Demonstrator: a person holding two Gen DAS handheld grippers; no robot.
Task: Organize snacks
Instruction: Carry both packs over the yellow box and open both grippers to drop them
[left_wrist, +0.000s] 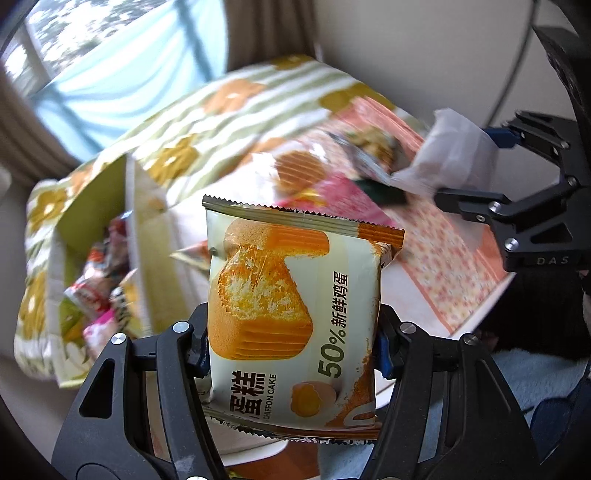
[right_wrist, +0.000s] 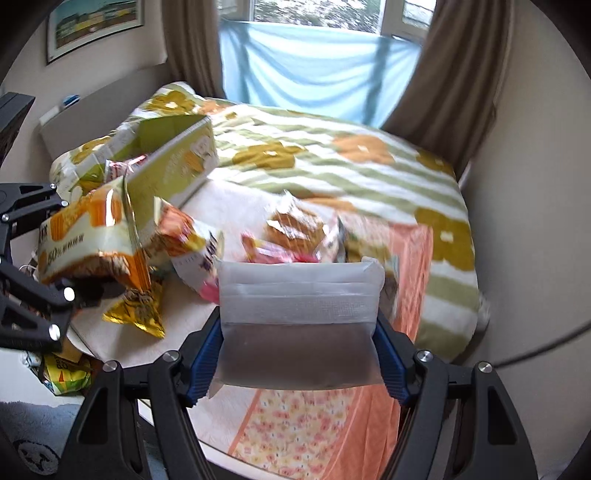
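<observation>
Fingers of both grippers are closed on snacks above a floral bedspread (right_wrist: 332, 147). Blue pads of the left gripper (left_wrist: 293, 354) pinch the lower sides of a chiffon cake packet (left_wrist: 295, 314), which stands upright with its long axis running away from the camera and its serrated top seal uppermost. Those of the right gripper (right_wrist: 299, 354) clamp a frosted pouch (right_wrist: 299, 325) by its two short edges, so the long axis lies crosswise between them (dark contents fill the lower half).

Off to the left sits the green box (right_wrist: 173, 162), open and already holding several wrappers; it looks the likely destination. Seen from the right wrist, the left gripper hangs much nearer the box than the right does, so the cake packet probably goes in first. More loose packets (right_wrist: 295, 229) lie on the bed between the two grippers.
</observation>
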